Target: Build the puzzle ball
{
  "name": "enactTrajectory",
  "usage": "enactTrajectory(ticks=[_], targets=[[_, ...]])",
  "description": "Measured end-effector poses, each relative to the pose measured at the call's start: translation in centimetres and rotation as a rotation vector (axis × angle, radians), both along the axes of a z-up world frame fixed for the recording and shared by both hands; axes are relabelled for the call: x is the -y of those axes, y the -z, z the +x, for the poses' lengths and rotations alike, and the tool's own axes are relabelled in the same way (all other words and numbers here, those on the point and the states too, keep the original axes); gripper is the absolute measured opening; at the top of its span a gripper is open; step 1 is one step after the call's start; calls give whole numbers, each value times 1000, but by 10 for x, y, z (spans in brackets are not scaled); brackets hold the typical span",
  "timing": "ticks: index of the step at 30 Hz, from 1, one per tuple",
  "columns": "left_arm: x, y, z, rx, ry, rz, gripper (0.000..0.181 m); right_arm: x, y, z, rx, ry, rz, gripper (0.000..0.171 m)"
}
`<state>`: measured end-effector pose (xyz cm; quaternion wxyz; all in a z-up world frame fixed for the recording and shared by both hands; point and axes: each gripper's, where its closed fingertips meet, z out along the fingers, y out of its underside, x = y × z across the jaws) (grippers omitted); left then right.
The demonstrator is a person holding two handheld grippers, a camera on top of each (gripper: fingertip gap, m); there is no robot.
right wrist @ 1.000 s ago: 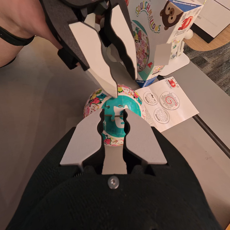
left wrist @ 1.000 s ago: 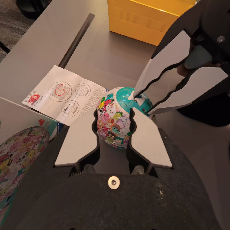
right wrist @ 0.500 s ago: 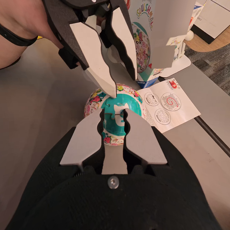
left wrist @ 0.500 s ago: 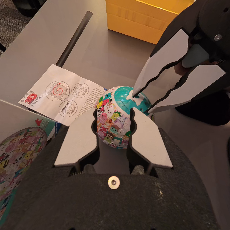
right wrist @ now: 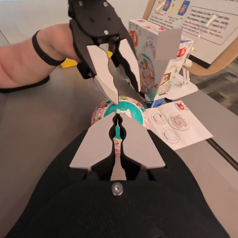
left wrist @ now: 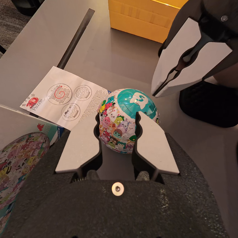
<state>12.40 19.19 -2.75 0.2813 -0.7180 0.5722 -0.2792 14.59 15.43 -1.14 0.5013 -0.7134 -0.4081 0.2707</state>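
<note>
While the ball (left wrist: 128,119) sits on the desk (left wrist: 122,61) between the left gripper's (left wrist: 116,115) spread fingers, the right gripper (left wrist: 154,93) hovers just beside it, fingers pressed together.

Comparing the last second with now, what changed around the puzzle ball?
The right gripper closed its fingers and lifted back off the teal cap of the puzzle ball; it holds nothing visible. The left gripper stayed open around the ball, one fingertip at its top. The ball, instruction sheet and puzzle box did not move.
</note>
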Motion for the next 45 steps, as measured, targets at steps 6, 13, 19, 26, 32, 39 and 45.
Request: enactTrajectory(ticks=[6,13,19,26,32,39,45], targets=[[0,0,0,-4,5,6,54,0,10,-7,18,-23,-4,0],[-1,0,1,1,7,4,54,-2,17,-6,73,-14,-19,1],[0,0,1,1,9,3,54,-2,16,-6,93,-11,16,1],[-1,0,0,5,2,1,54,0,8,-6,79,-16,63,1],[-1,1,0,8,2,0,53,-1,15,-6,97,-18,38,1],[-1,1,0,10,4,-1,53,0,16,-6,118,-18,66,1],[-1,1,0,16,3,-5,52,7,5,-15,51,-61,69,1]])
